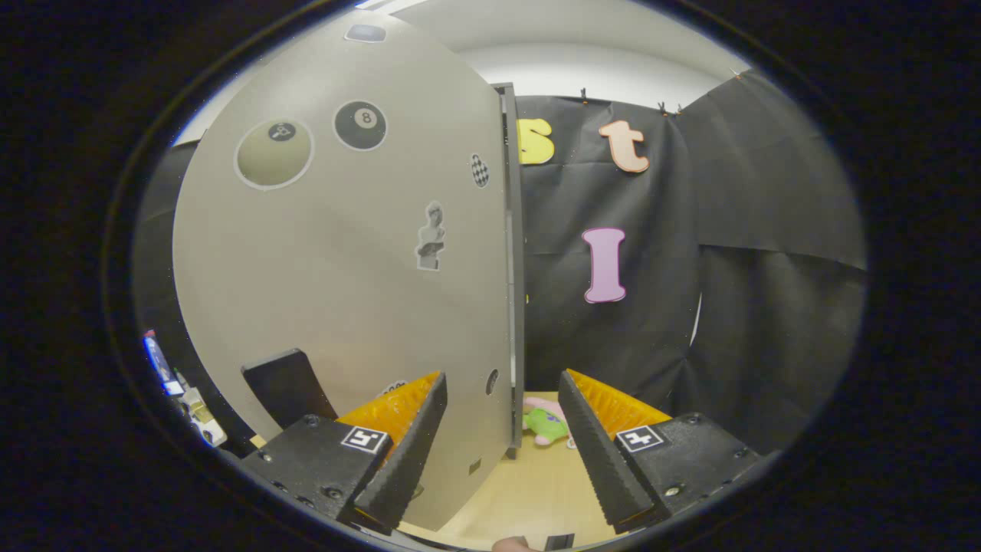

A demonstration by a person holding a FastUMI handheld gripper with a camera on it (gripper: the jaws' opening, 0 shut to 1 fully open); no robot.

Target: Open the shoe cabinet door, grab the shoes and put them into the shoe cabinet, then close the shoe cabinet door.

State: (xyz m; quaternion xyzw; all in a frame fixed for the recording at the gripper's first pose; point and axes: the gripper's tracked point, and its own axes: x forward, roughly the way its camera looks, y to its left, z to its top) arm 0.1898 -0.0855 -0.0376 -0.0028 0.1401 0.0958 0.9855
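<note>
The tool (502,429) is spread wide and holds nothing; the free edge of the shoe cabinet door (337,261) stands in the gap between its fingers (402,452), nearer the left one. The pale grey door carries several stickers (360,125) and a dark handle (285,387) low on its face, just beyond the left finger. It looks partly swung, seen almost edge-on, so the step in hand seems to be moving the door. To do it well, keep one finger flat against the door near its edge, push steadily along the hinge arc, and avoid catching the handle. The shoes are hard to make out: a pink and green soft shape (546,424) lies on the light wooden floor (529,491) just past the door's edge, and I cannot tell what it is. Black cloth (736,291) walls the booth beyond, under a white ceiling.
</note>
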